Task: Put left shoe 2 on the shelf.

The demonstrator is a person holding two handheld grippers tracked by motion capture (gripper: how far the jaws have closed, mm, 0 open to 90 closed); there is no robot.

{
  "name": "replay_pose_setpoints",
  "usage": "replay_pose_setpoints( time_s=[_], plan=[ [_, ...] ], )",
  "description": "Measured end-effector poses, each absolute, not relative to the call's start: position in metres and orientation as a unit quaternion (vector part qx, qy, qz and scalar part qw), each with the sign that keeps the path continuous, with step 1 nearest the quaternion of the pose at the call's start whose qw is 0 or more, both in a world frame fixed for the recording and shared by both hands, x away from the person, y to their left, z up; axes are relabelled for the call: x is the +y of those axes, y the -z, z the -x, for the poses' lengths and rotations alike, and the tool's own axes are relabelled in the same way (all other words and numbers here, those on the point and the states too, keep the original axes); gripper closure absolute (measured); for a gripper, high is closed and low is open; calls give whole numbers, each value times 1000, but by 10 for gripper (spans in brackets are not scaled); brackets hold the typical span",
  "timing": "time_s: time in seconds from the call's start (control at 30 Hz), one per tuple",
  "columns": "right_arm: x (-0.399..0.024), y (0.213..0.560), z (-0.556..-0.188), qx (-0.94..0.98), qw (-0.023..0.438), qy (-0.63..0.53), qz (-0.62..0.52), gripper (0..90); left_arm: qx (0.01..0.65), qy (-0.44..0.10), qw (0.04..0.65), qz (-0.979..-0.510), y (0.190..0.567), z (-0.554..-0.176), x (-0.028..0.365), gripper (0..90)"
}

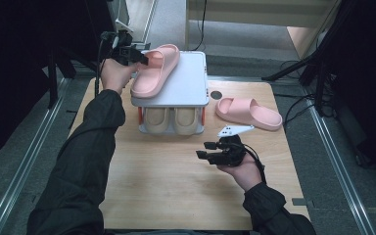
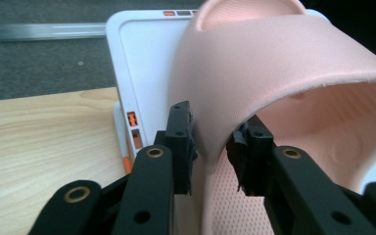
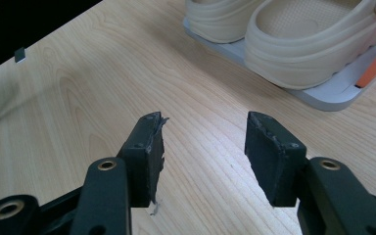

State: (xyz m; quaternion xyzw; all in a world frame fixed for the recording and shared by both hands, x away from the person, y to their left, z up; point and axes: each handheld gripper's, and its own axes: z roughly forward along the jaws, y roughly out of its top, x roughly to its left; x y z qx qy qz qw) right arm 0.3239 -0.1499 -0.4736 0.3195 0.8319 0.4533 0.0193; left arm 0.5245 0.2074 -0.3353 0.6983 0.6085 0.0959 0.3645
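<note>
A pink slipper [image 1: 154,68] lies on the top of a white two-level shoe rack [image 1: 188,85], near its left edge. My left gripper [image 1: 143,58] is at the slipper's far end. In the left gripper view its jaws [image 2: 210,147] straddle the side edge of the slipper's strap [image 2: 274,73] with a slight gap, so they look open and not pressing. The second pink slipper [image 1: 248,113] lies on the table to the right of the rack. My right gripper [image 1: 205,150] hovers open over the bare wood in front of the rack [image 3: 203,147], holding nothing.
A pair of beige clogs [image 1: 171,120] [image 3: 298,44] sits on the rack's lower shelf. The wooden table [image 1: 176,186] has free room in front. Beyond the table's edges are grey floor, metal rails and black stand legs with cables at the right.
</note>
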Motion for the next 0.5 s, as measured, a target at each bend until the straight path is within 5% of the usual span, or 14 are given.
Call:
replay_pose_setpoints(
  time_s=[0.5],
  plan=[
    [-150, 474, -325, 832, 21, -451, -322, 495, 596, -91, 373, -706, 337, -514, 206, 663]
  ],
)
